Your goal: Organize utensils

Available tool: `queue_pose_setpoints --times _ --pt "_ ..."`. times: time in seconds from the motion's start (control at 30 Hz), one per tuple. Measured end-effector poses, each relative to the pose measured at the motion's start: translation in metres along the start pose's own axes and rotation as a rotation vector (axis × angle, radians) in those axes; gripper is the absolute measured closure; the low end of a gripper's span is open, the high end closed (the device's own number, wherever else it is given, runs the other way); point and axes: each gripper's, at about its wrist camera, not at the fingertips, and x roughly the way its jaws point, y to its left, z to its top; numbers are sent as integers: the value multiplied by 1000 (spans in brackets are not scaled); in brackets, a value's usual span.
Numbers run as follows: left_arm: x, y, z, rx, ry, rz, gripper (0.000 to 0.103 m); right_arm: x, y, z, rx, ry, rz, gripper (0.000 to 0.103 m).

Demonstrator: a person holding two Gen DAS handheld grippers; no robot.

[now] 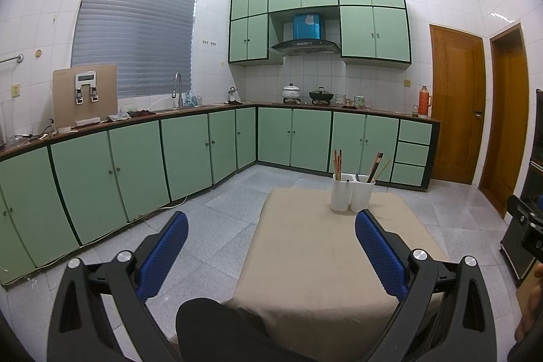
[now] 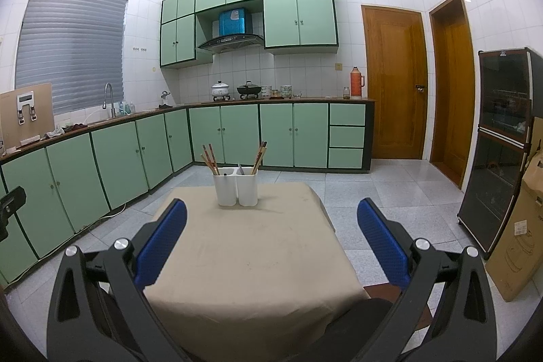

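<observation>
A white two-compartment utensil holder [image 1: 352,193] stands at the far end of a small table covered with a beige cloth [image 1: 325,260]. Chopsticks [image 1: 337,164] stand in its left compartment. More chopsticks [image 1: 376,166] and a grey utensil handle stand in its right one. The holder [image 2: 236,186] also shows in the right wrist view, with chopsticks [image 2: 210,158] in it. My left gripper [image 1: 271,219] is open and empty, held above the table's near left part. My right gripper [image 2: 271,209] is open and empty above the table's near end.
Green floor cabinets [image 1: 190,151] run along the left and back walls under a dark counter with a sink, pots and a thermos [image 2: 356,83]. A dark glass cabinet [image 2: 499,151] and a cardboard box [image 2: 522,240] stand at the right. Wooden doors [image 2: 395,83] are at the back right.
</observation>
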Motion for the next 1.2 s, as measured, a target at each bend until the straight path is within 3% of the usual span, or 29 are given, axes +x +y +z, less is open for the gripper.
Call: queue_pose_setpoints --times 1.2 --pt "0 0 0 -3 -3 0 6 -1 2 1 3 1 -3 6"
